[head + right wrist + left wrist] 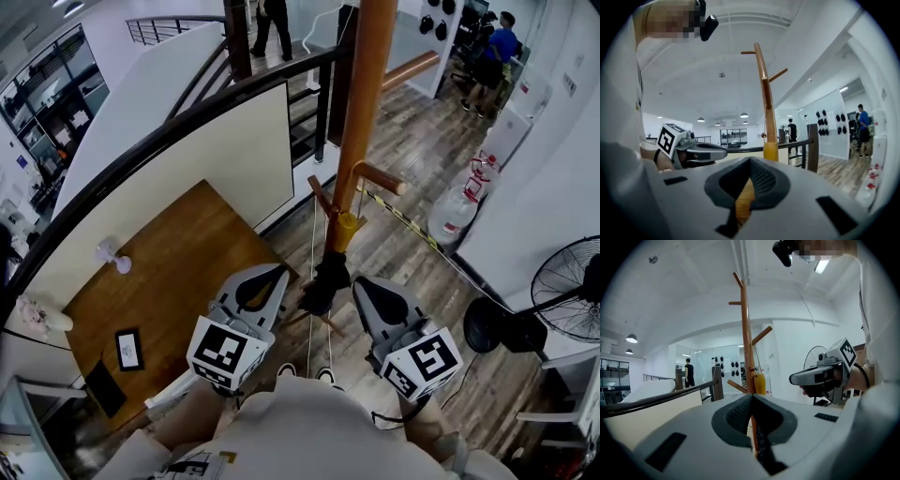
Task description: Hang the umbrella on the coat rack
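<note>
The coat rack is a tall orange-brown wooden pole with short pegs. The umbrella hangs close against the pole below the lower pegs: its yellow handle is on top and the black folded canopy hangs beneath. My left gripper is just left of the canopy and my right gripper just right of it. Both are shut, empty and apart from the umbrella. The left gripper view shows the pole, the yellow handle and the right gripper ahead. In the right gripper view the handle rises past the shut jaws.
A black stair railing curves behind a wooden table at the left, which carries a small framed card. A water bottle and a standing fan are at the right. People stand far back.
</note>
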### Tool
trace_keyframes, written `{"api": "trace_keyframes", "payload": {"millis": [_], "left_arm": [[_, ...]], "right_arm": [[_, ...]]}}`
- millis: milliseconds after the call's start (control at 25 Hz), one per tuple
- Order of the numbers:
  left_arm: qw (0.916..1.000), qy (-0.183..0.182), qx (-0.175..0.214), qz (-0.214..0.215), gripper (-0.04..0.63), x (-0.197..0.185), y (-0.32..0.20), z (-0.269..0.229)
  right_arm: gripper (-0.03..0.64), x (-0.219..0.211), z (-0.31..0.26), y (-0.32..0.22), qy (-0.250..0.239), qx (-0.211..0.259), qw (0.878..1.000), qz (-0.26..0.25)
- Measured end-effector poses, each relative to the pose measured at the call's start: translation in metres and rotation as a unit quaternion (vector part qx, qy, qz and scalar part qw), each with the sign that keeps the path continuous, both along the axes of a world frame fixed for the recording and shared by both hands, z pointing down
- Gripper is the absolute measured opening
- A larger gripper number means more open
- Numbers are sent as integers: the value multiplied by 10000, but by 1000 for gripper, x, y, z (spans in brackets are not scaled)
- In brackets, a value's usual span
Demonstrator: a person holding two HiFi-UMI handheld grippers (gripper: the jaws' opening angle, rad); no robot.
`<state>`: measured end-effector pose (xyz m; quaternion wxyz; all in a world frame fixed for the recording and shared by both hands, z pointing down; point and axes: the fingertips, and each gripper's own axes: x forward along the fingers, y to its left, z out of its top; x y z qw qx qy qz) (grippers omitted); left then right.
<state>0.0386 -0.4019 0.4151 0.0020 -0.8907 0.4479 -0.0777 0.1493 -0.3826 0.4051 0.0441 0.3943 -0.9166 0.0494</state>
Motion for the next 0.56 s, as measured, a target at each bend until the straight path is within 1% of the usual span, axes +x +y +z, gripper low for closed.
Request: {"api": "trace_keyframes", "payload": {"millis": [120, 560], "left_arm": [[9999, 80, -84, -5, 3, -1, -2, -1], [9999, 133, -36, 45, 3, -2, -3, -12]], "right_arm": [[3, 0, -1, 1, -12, 19, 10000, -15], [3, 1, -7, 1, -19, 43, 10000, 26]]}}
